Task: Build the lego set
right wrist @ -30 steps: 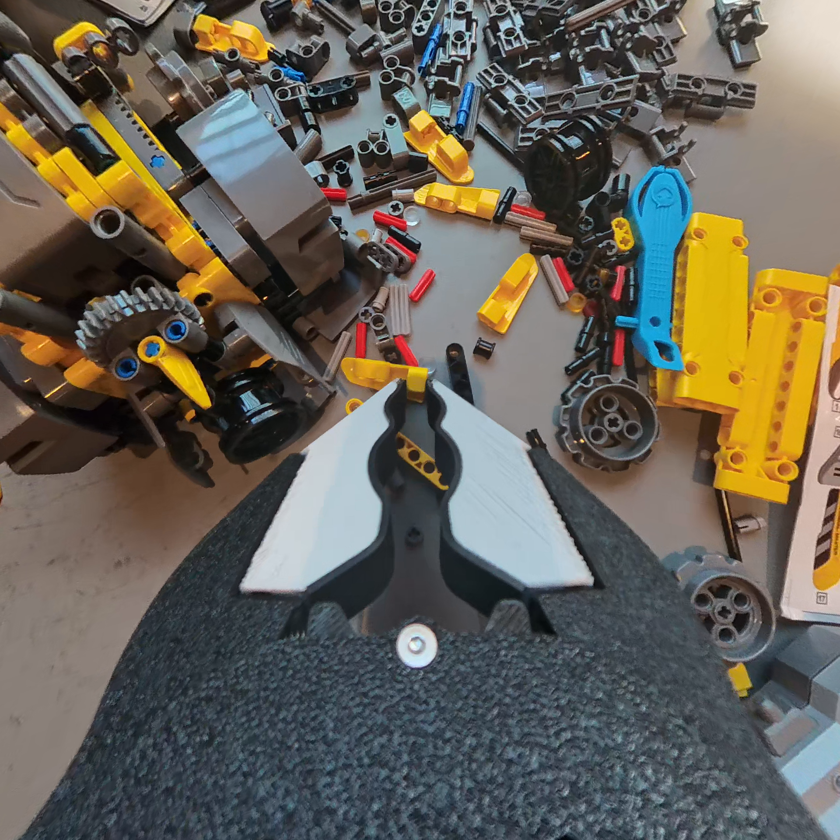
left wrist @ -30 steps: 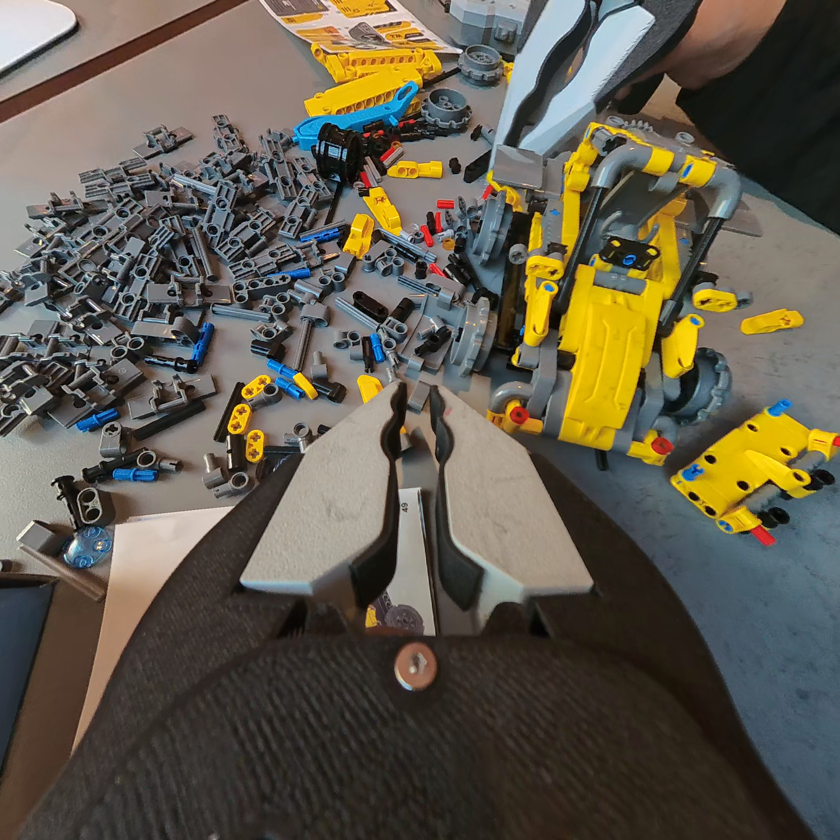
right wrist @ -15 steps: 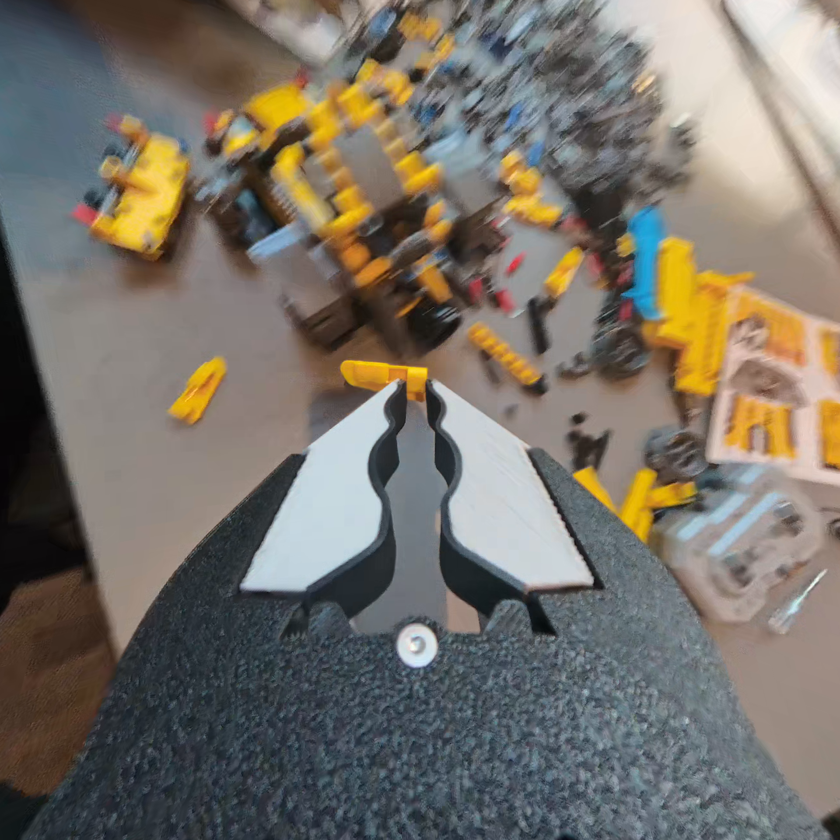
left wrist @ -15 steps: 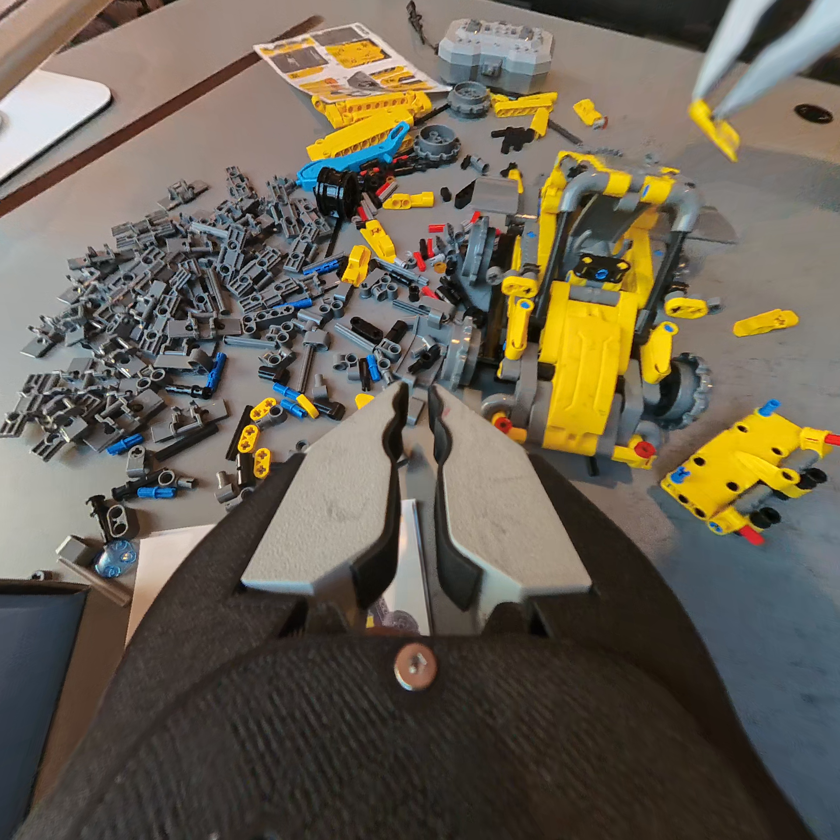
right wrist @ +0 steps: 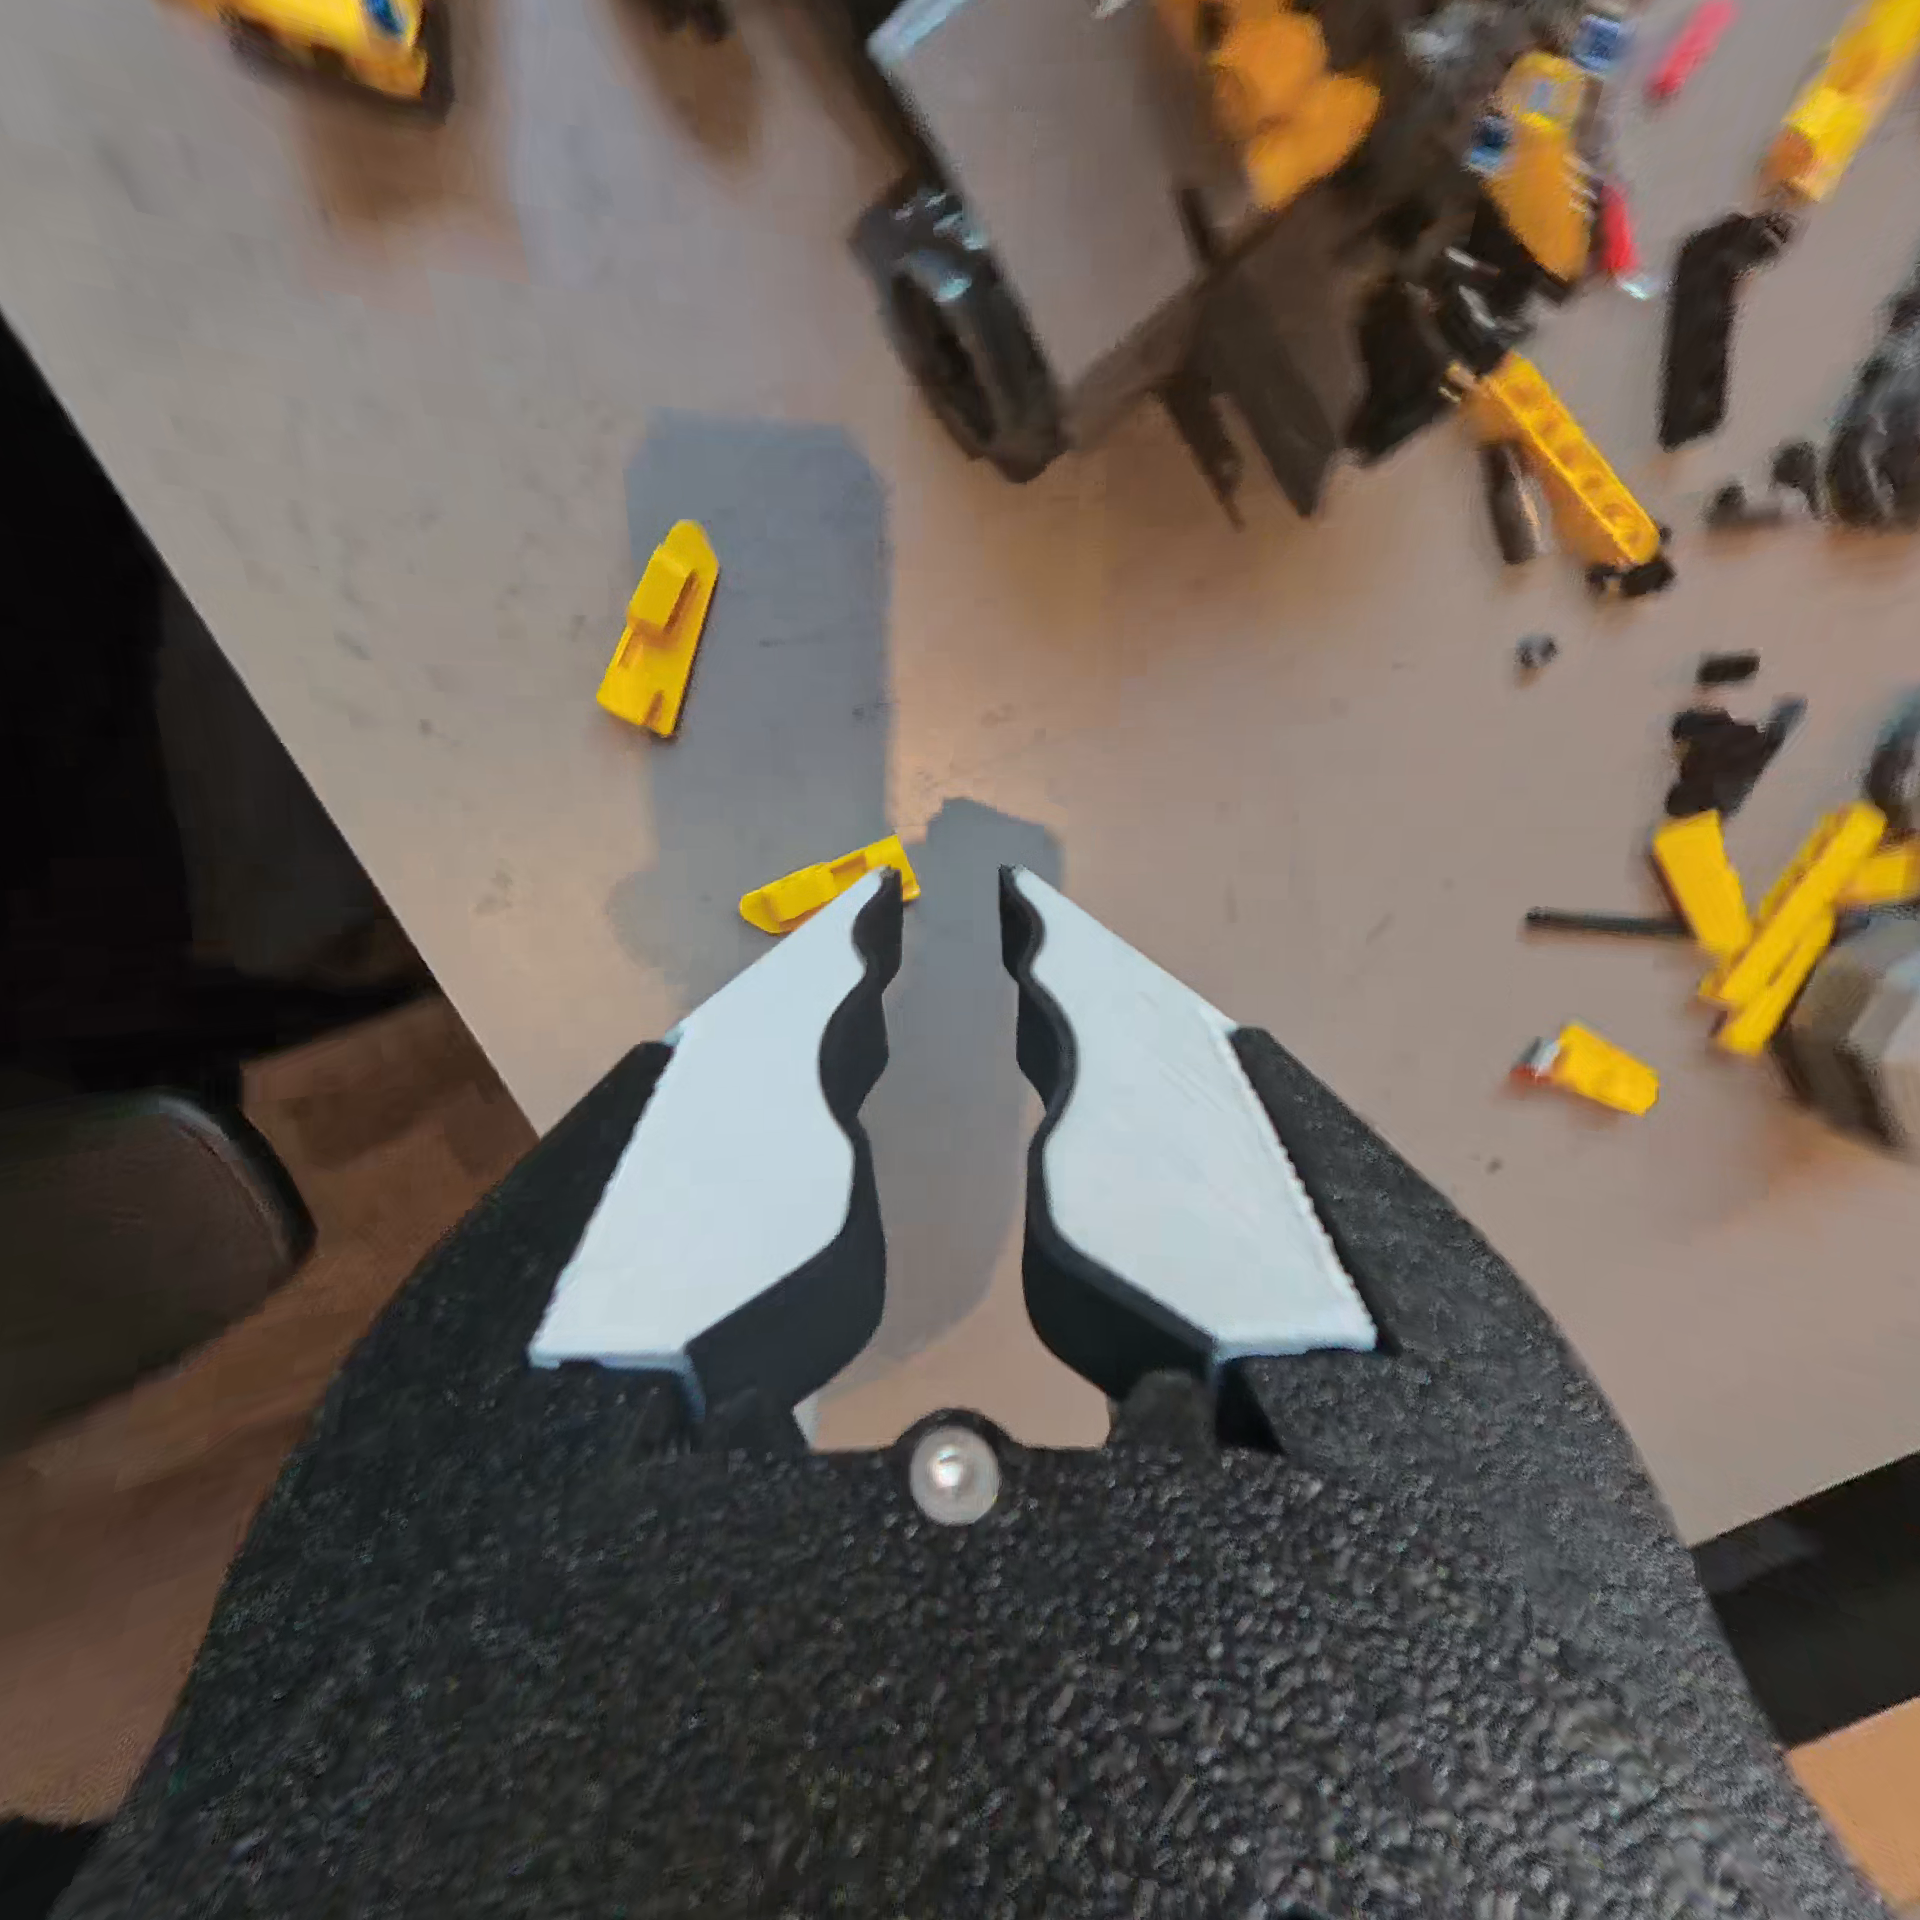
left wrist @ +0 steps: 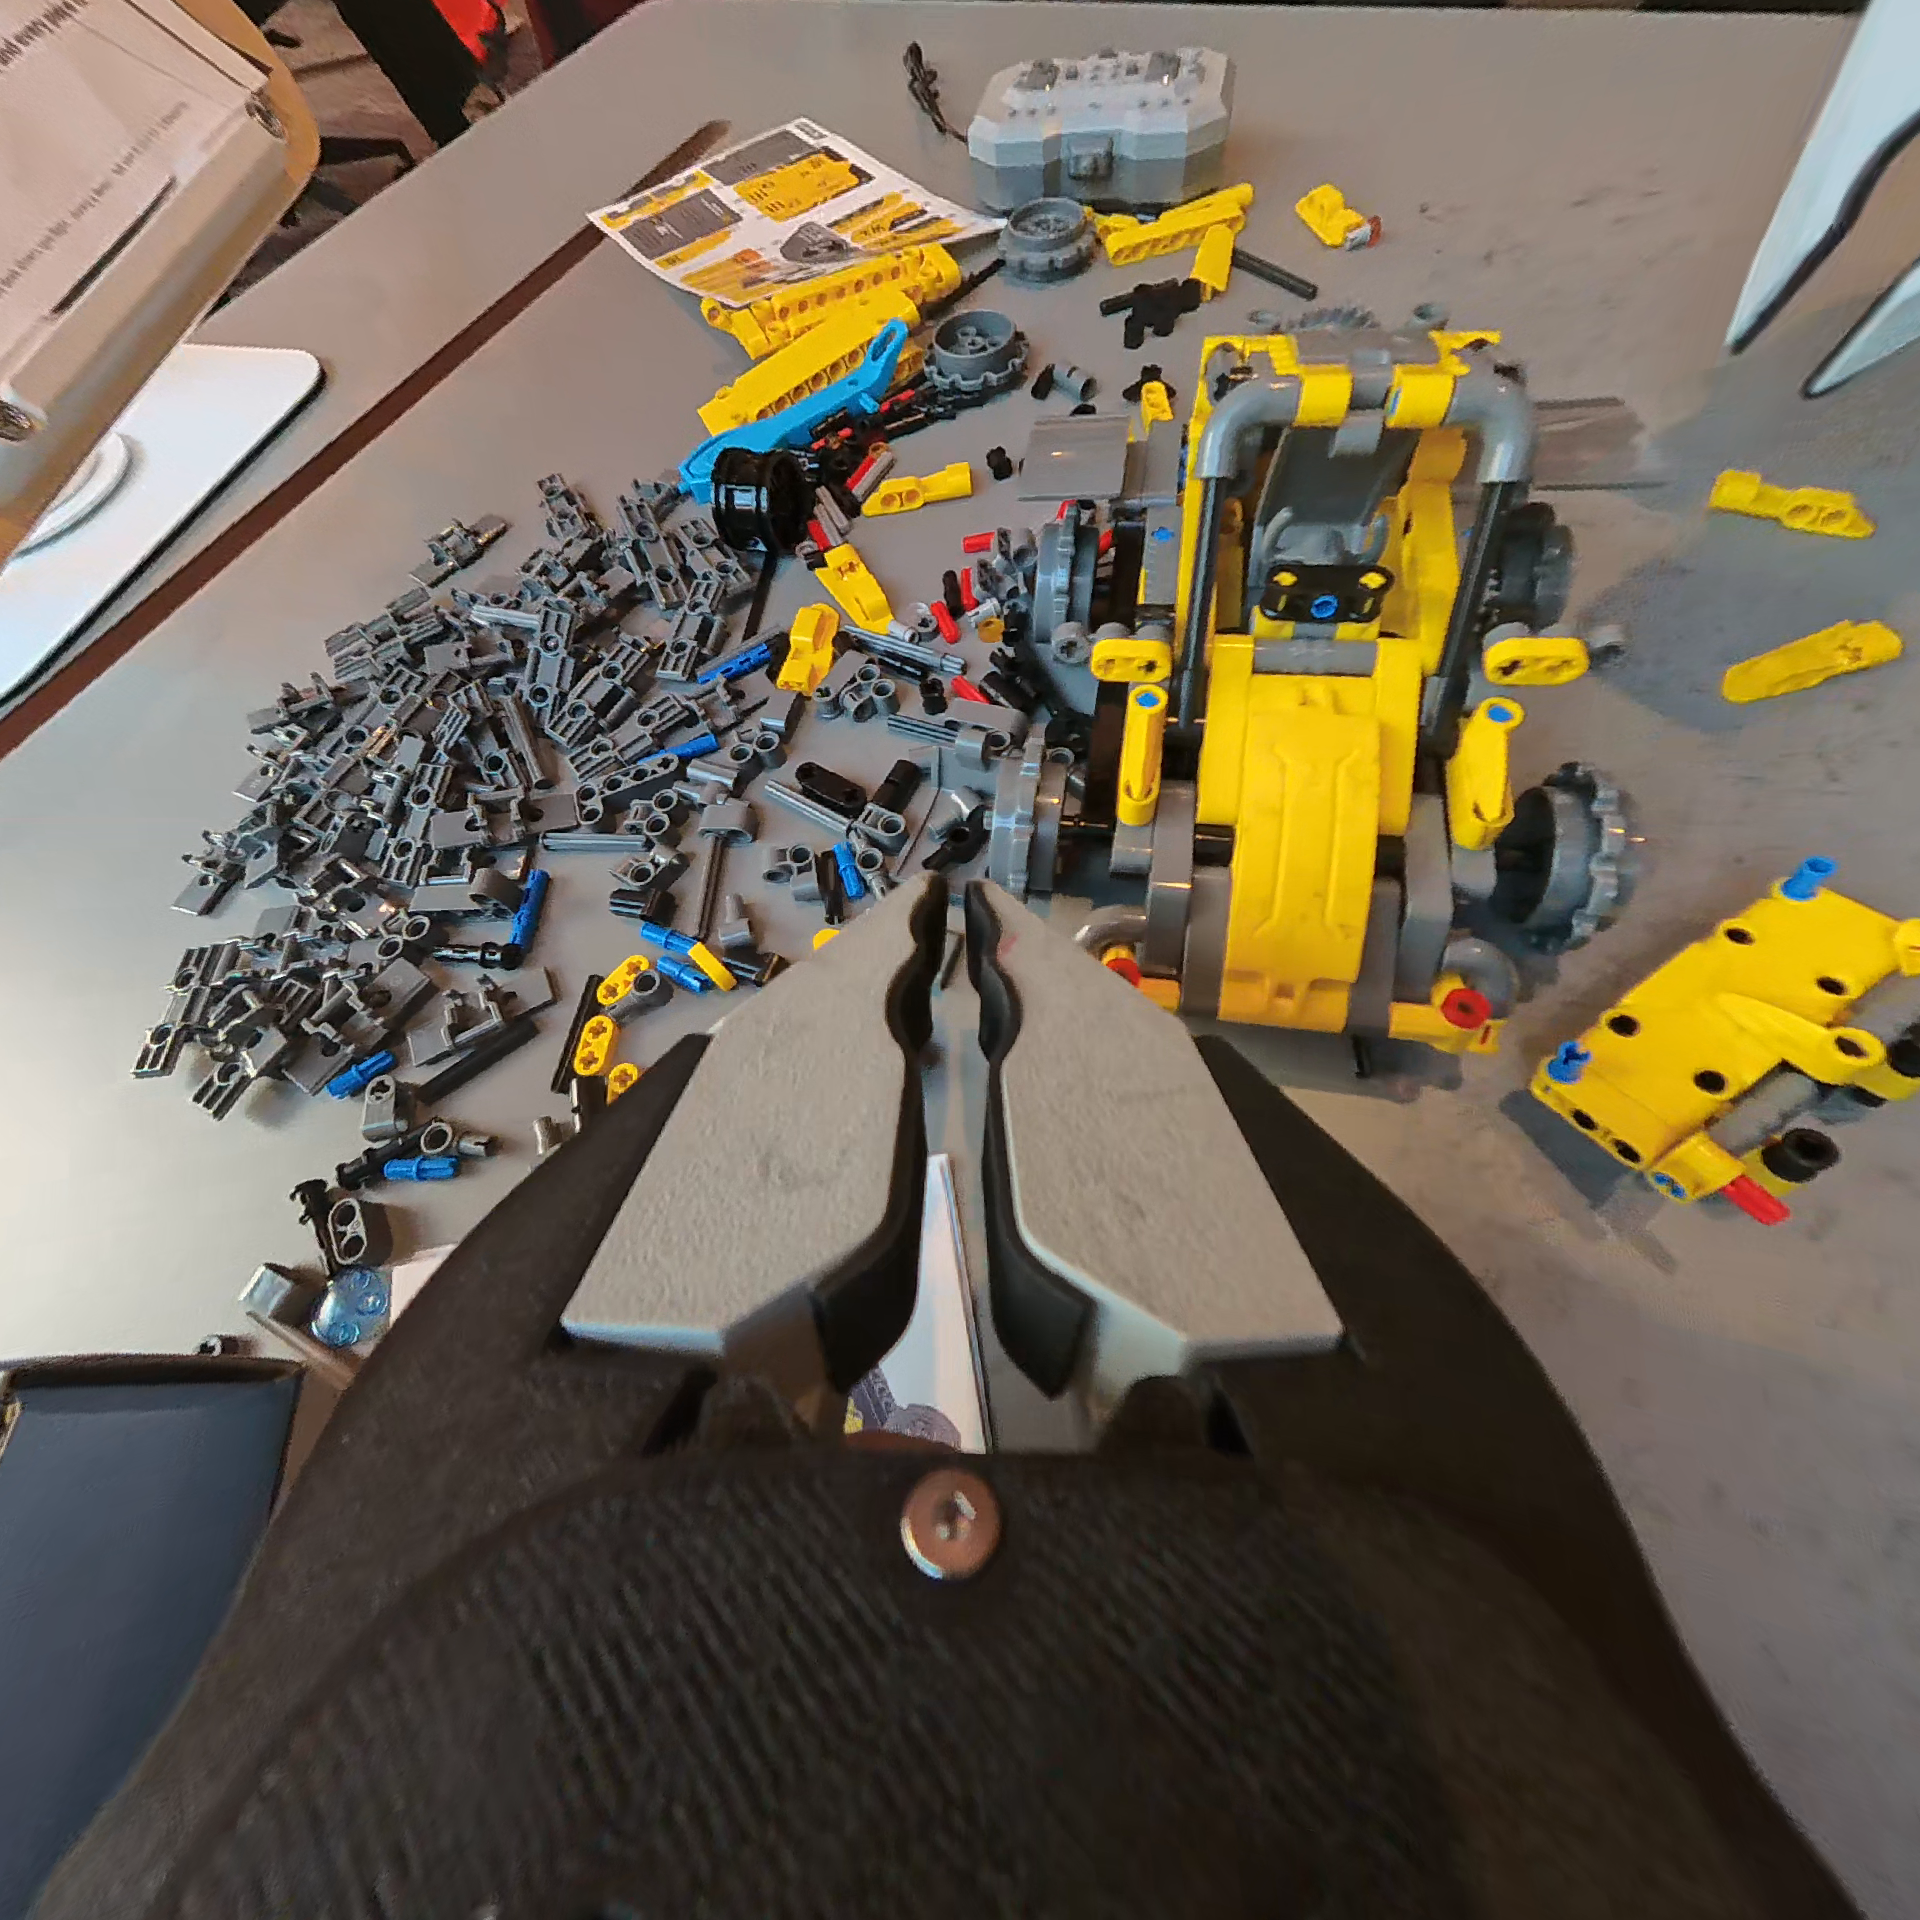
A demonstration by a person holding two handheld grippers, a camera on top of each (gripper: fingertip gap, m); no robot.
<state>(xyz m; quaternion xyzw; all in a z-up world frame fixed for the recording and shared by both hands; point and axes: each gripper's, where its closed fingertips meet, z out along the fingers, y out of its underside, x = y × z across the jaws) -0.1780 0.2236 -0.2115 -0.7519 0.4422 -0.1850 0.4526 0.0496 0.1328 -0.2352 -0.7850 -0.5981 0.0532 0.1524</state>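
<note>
My right gripper [right wrist: 948, 876] is open and empty, low over the grey table [right wrist: 1195, 727]. A small yellow piece [right wrist: 826, 896] lies right by its left fingertip; whether they touch I cannot tell. A second yellow piece [right wrist: 660, 629] lies farther off near the table edge. Both pieces show in the left wrist view [left wrist: 1792, 506] [left wrist: 1808, 660], right of the yellow and grey vehicle model [left wrist: 1309, 727], with the right gripper's fingers [left wrist: 1808, 187] above them. My left gripper [left wrist: 954, 896] is shut and empty, hovering in front of the model.
A heap of loose grey parts [left wrist: 436, 748] lies left of the model. Behind it are a blue tool [left wrist: 800, 405], an instruction sheet [left wrist: 790, 203] and a grey box [left wrist: 1101, 125]. A yellow sub-assembly [left wrist: 1725, 1049] sits at right. The table edge [right wrist: 312, 665] runs close by.
My right gripper lifted the small yellow piece from beside the model, carried it toward the table edge and opened, letting it go. My left gripper pulled back and higher, still shut.
</note>
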